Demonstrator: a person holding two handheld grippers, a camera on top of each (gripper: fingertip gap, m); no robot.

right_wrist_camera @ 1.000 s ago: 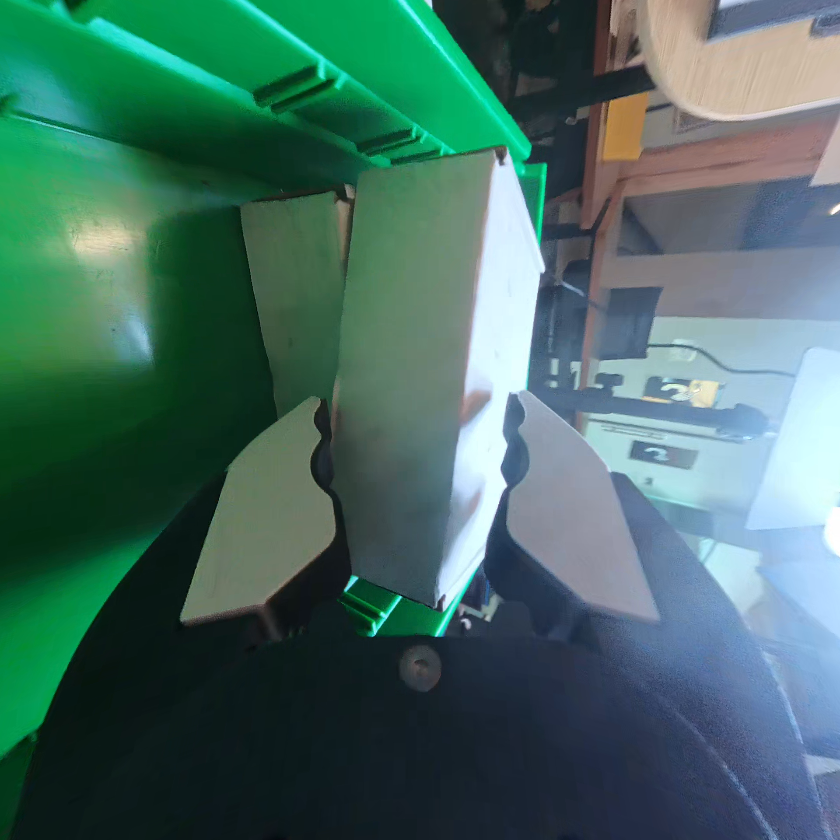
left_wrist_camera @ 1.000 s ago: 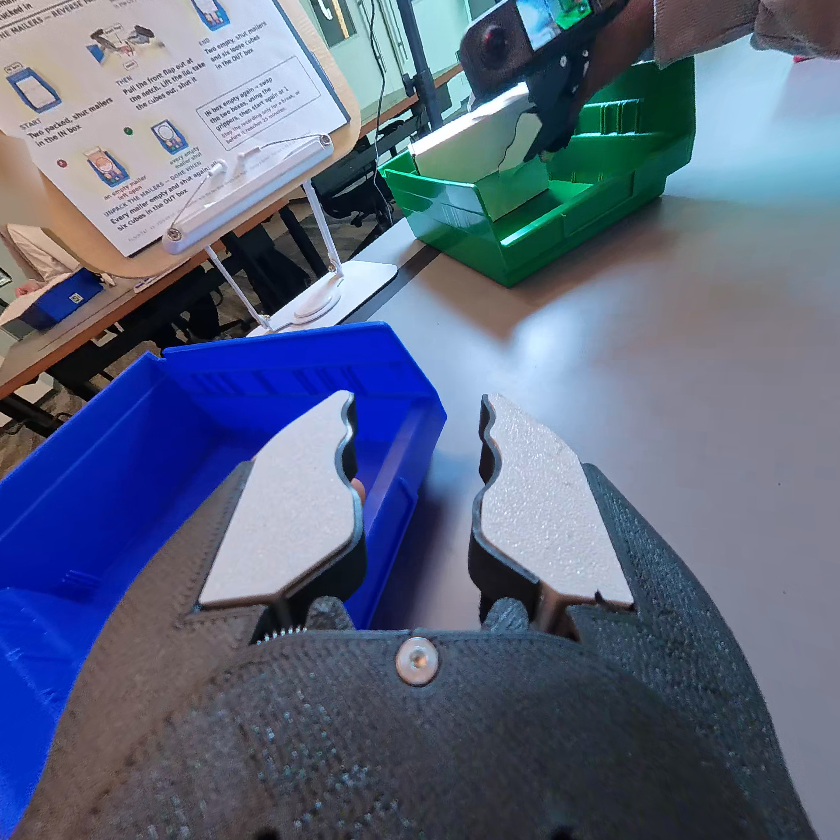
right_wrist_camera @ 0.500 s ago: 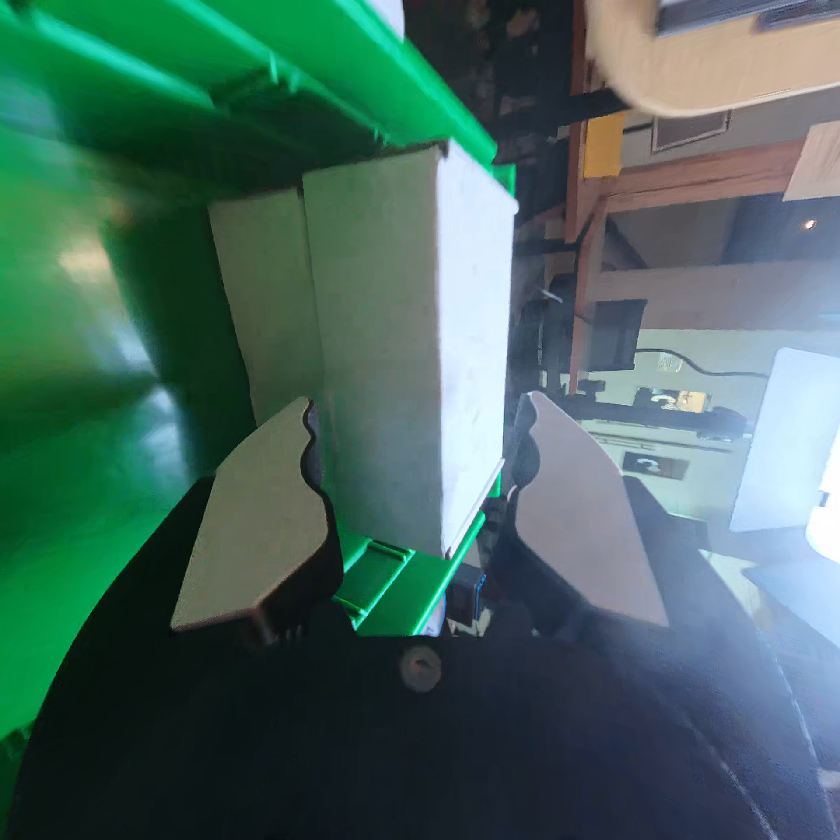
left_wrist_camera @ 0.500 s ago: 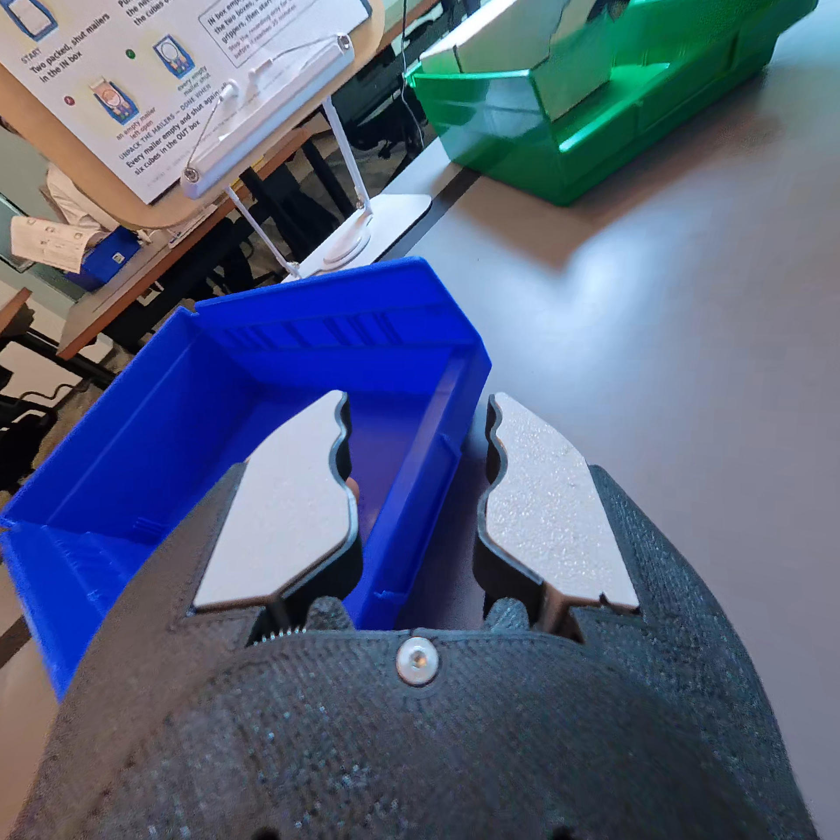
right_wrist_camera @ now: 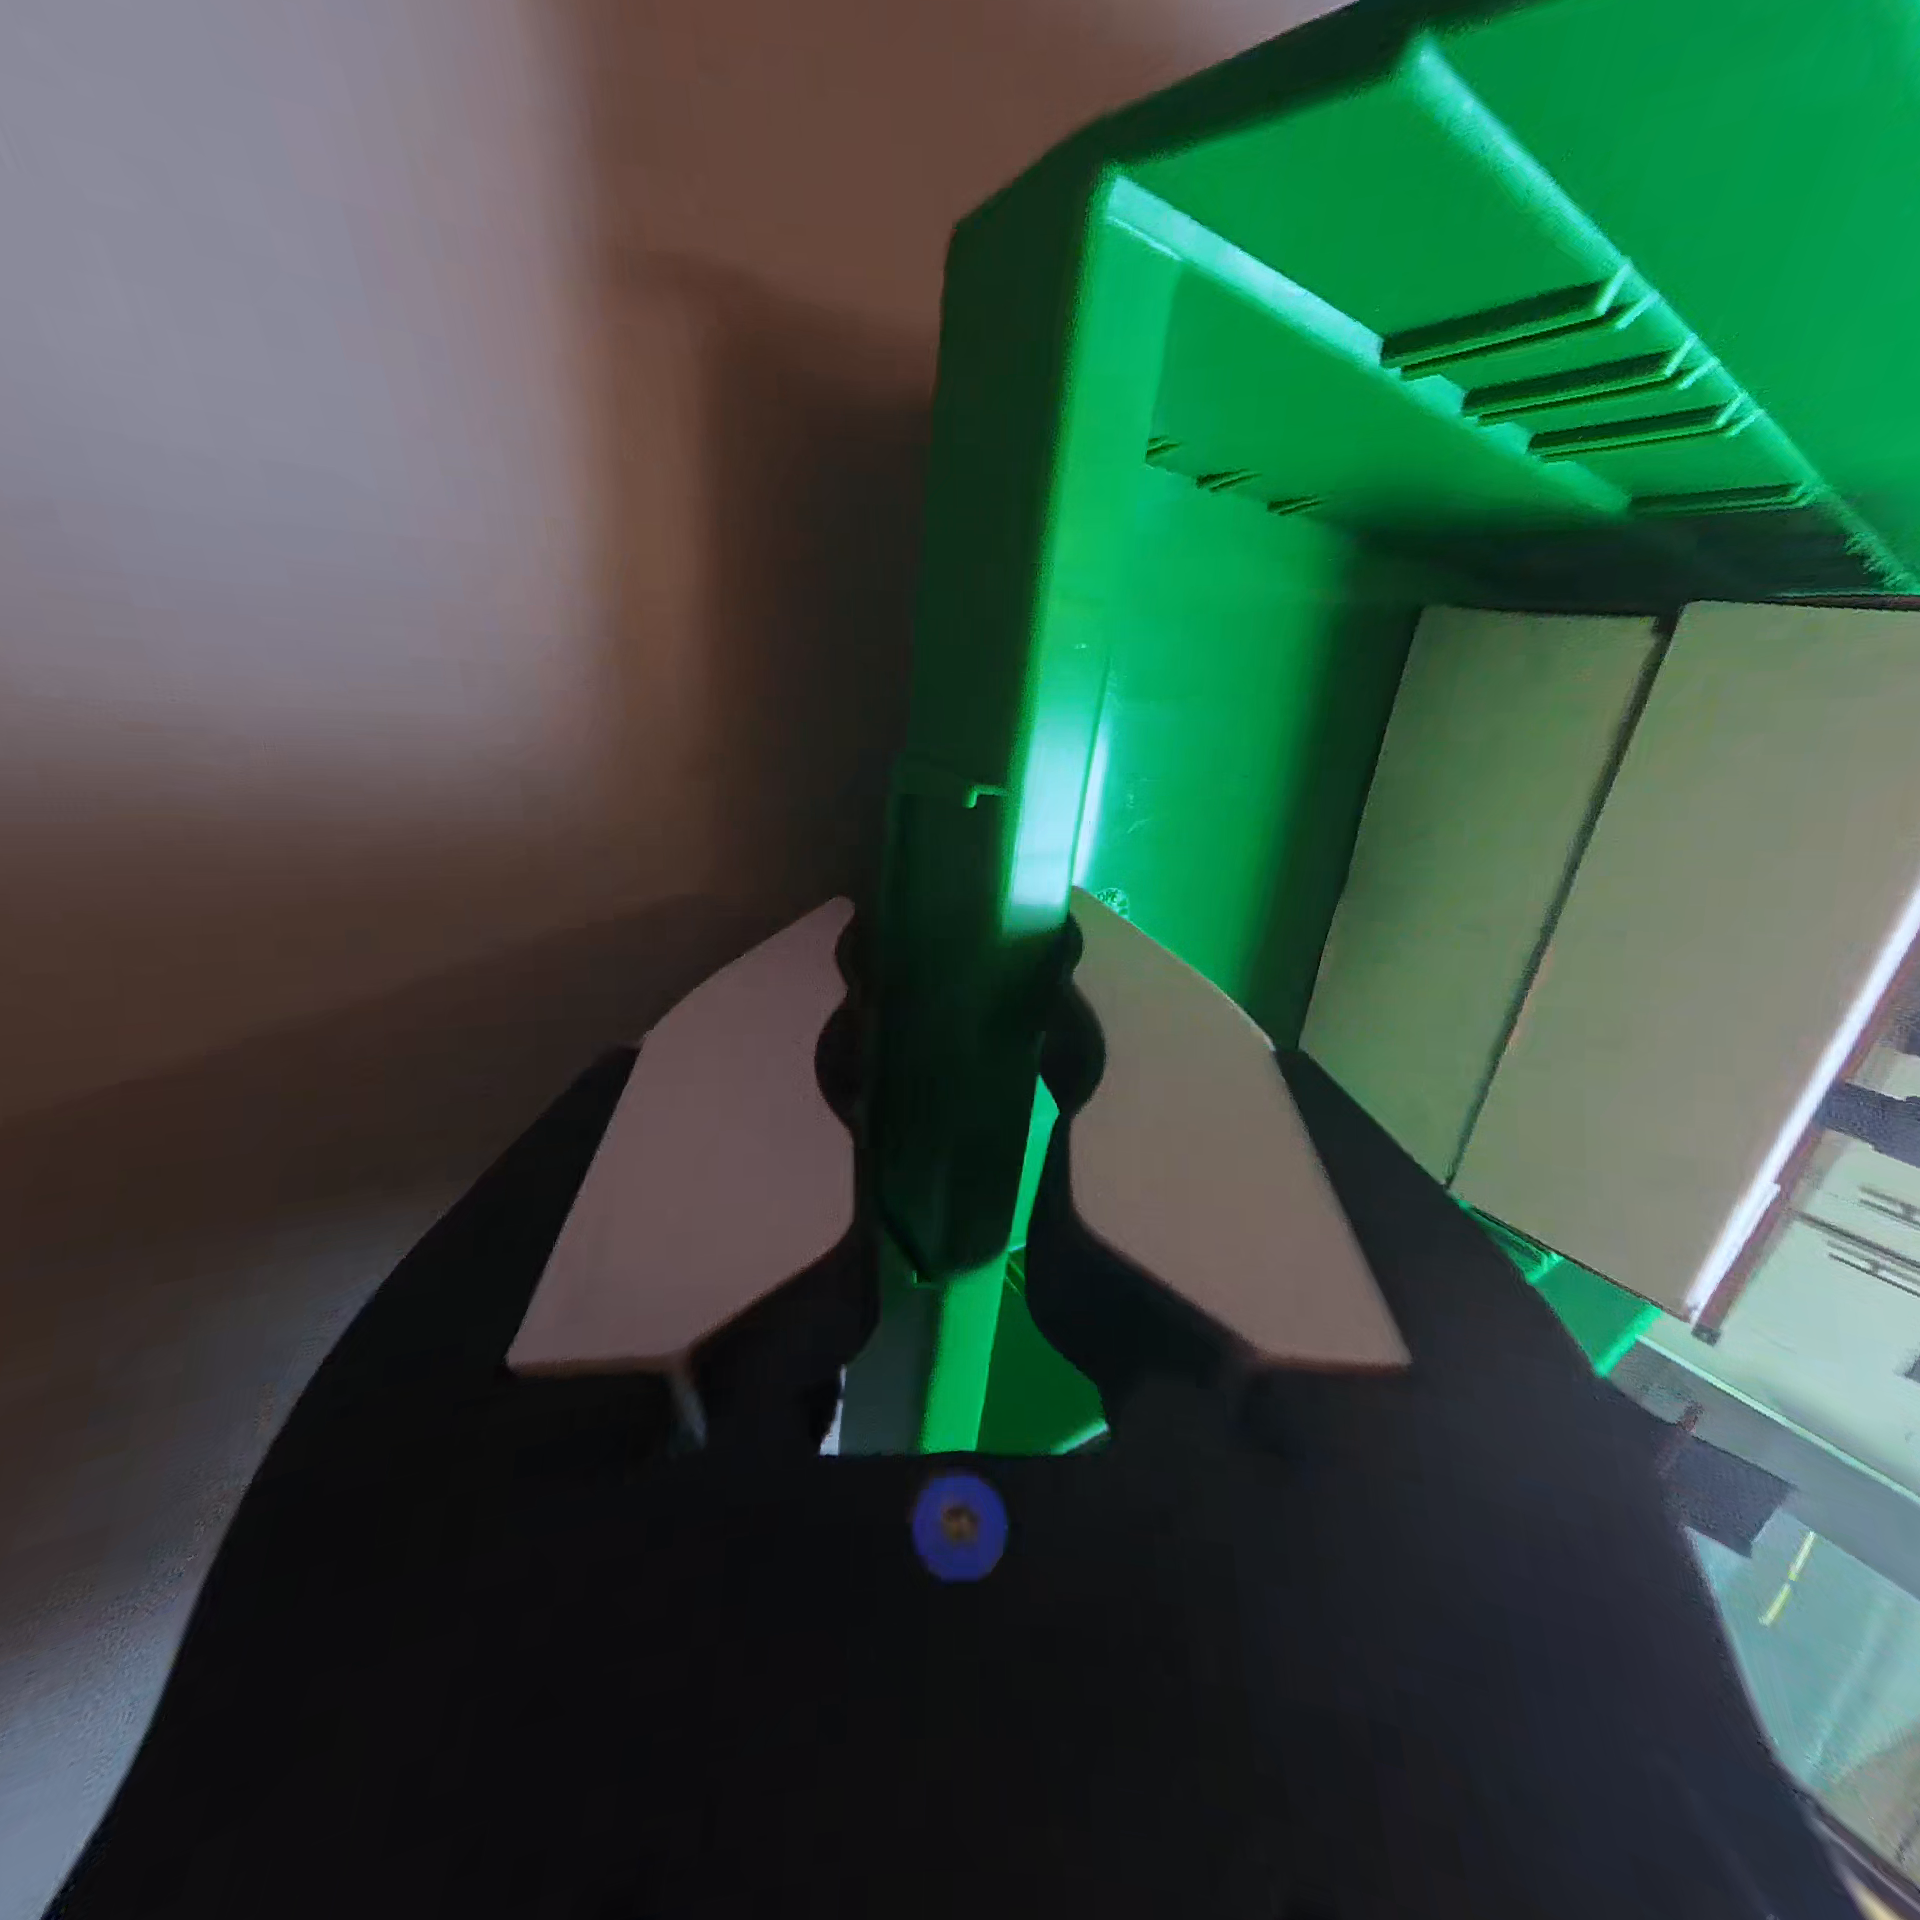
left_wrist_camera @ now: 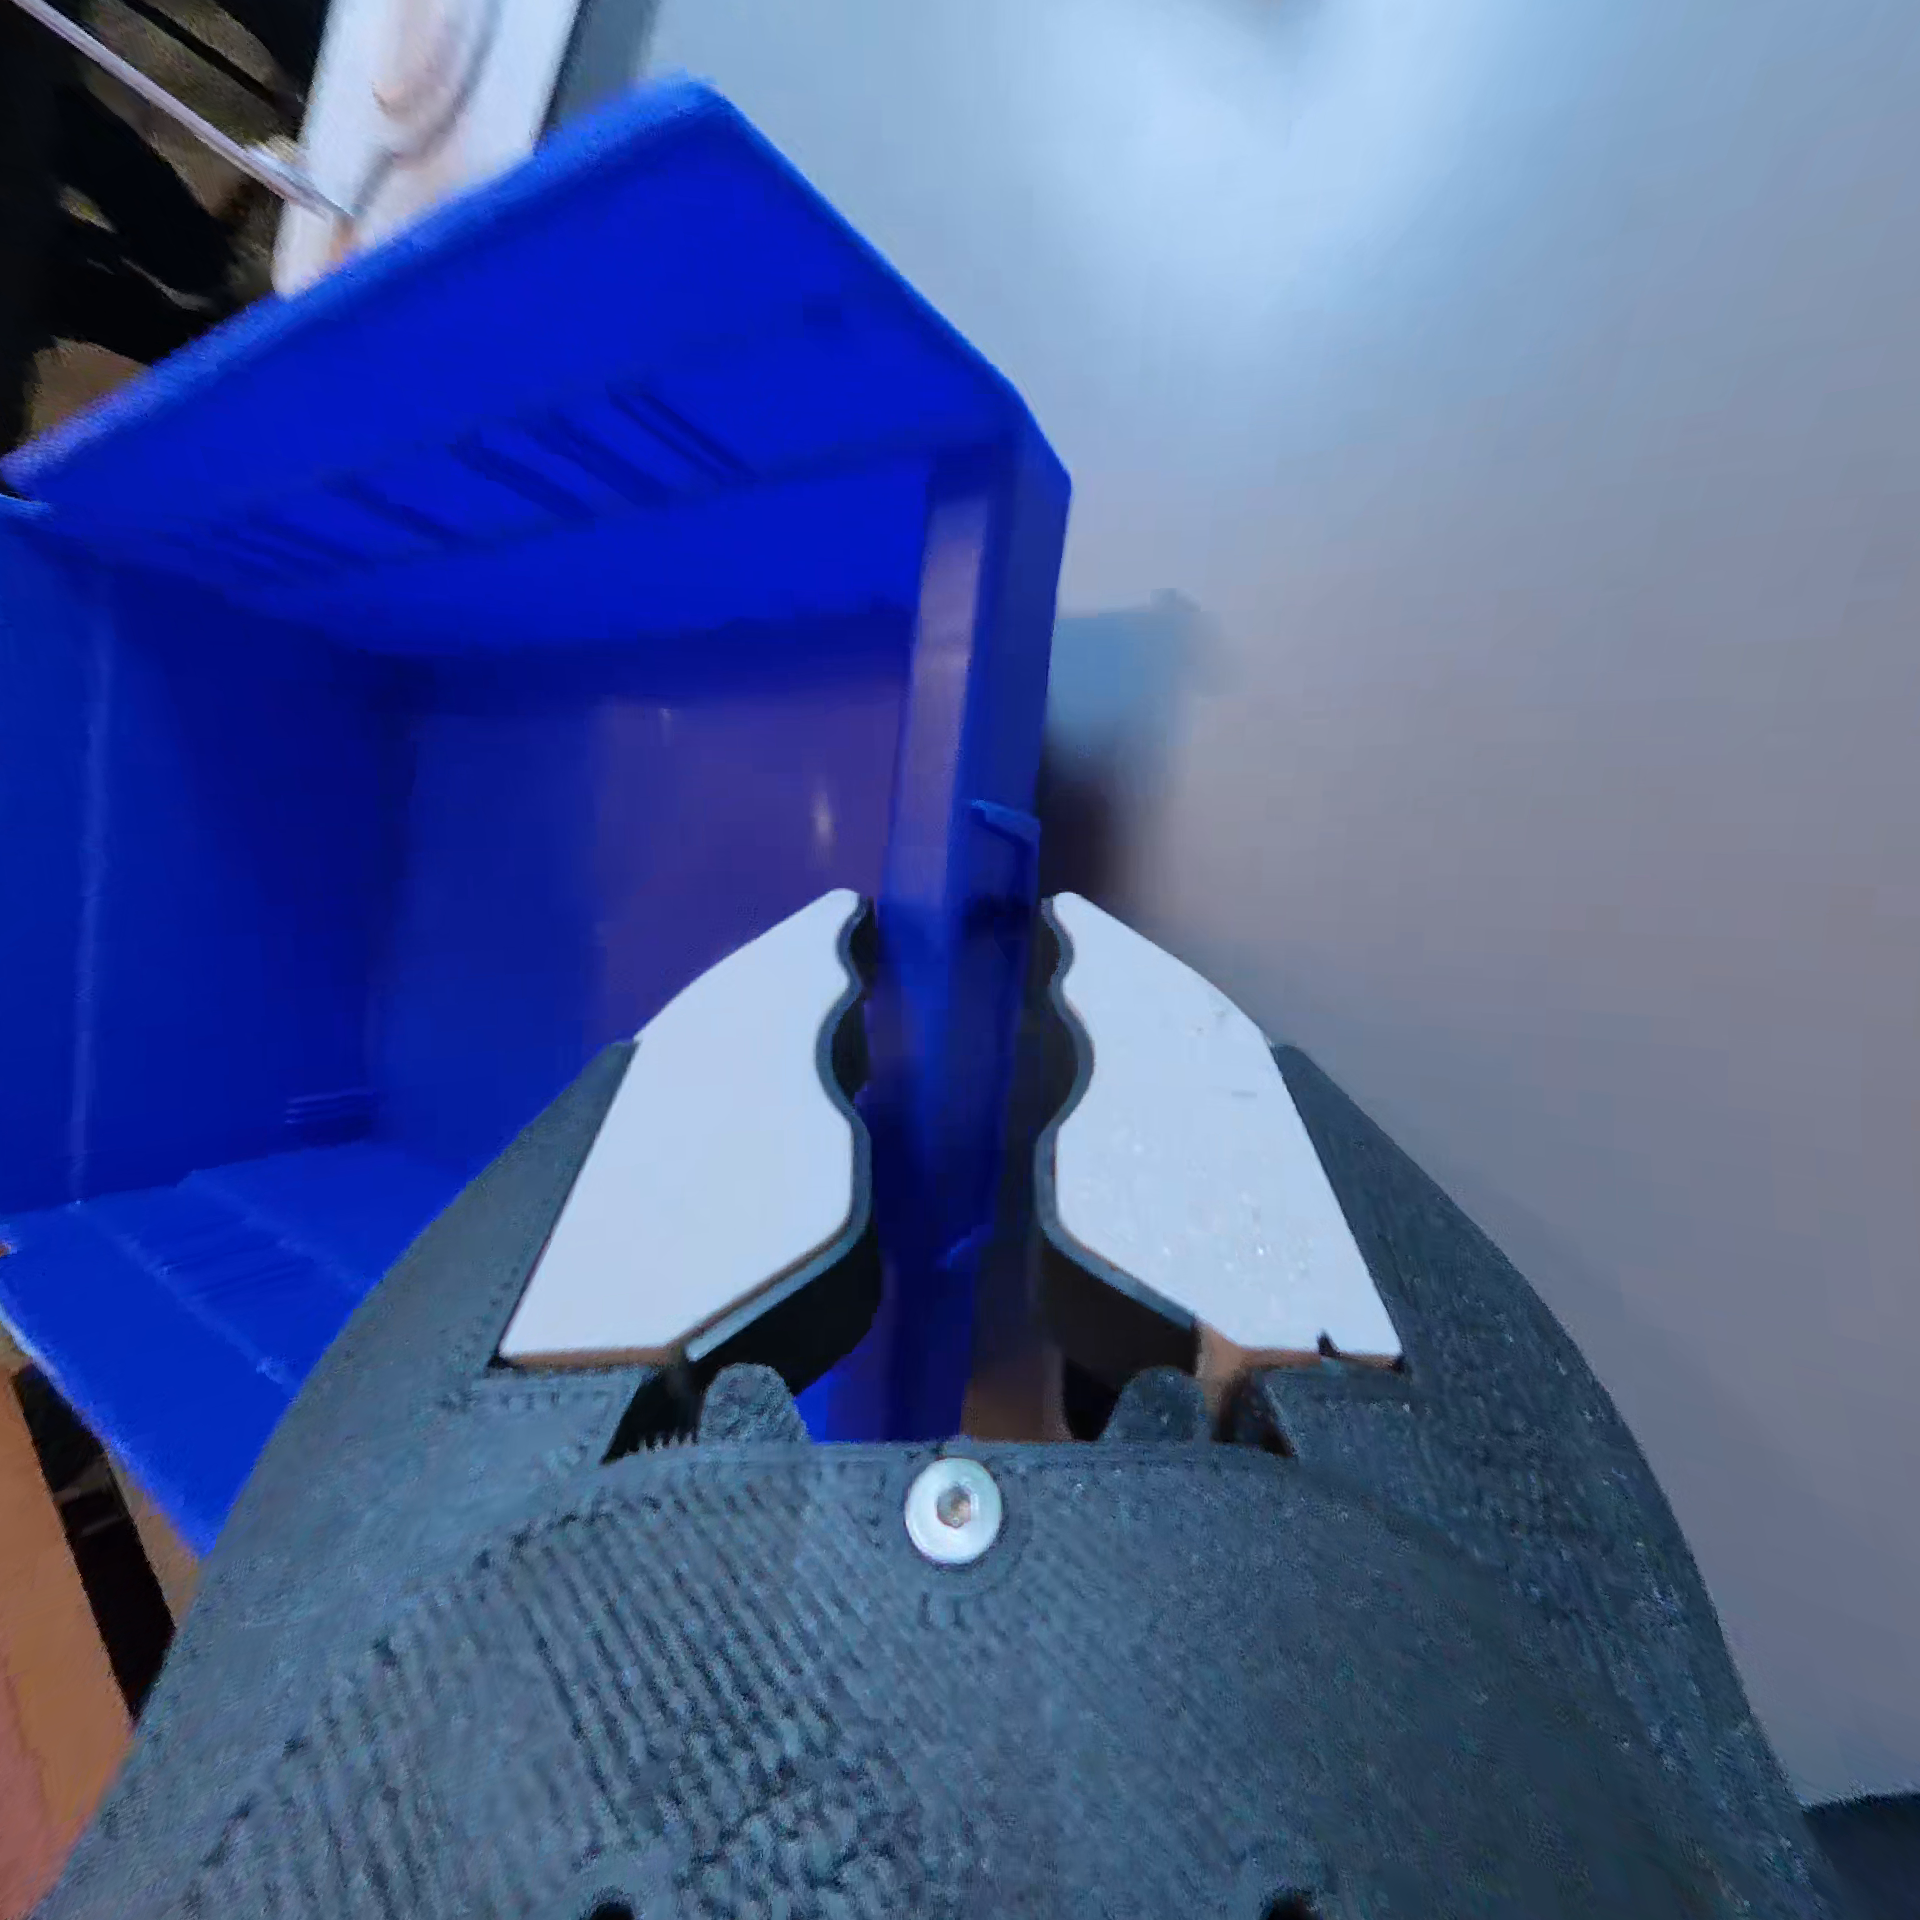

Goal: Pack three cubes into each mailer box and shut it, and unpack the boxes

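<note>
Two mailer boxes [right_wrist_camera: 1621,914] stand side by side, lids shut, inside the green bin [right_wrist_camera: 1351,416], toward its far wall; no cubes visible; right gripper [right_wrist_camera: 958,935] clamped on the green bin's side wall, one finger inside, one outside; left gripper [left_wrist_camera: 954,935] likewise pinching the side wall of the blue bin [left_wrist_camera: 520,468], which looks empty; both bins on the grey table [left_wrist_camera: 1507,520]; grips likely meant for shifting or swapping the bins, not handling boxes; frames blurred.
</note>
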